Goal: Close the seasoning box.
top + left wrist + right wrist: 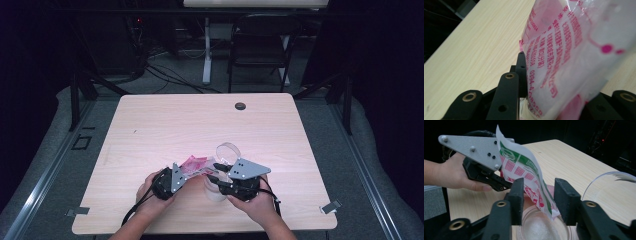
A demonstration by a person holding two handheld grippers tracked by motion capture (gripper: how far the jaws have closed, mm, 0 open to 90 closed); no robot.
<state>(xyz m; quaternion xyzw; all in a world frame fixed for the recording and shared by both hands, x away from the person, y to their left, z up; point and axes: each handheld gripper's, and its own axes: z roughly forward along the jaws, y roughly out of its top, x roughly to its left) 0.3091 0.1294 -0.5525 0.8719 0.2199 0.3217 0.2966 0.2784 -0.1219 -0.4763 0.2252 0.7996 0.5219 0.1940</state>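
A pink-and-white printed plastic packet (192, 164) hangs tilted over a clear round jar (215, 194) near the table's front edge. My left gripper (179, 176) is shut on the packet's end, and in the left gripper view the packet (574, 50) covers the right jaw. In the right gripper view the packet (524, 167) dips its lower corner into the jar (541, 225), which holds white granules. My right gripper (539, 195) has a jaw on each side of the jar's mouth and appears shut on it. The jar's clear lid (609, 182) stands flipped open.
The light wooden table (150, 130) has a dark round grommet (240, 106) near its far edge. Beyond the table stand a black folding chair (260, 45) and cables on the floor. Small metal clips sit at the table's front corners.
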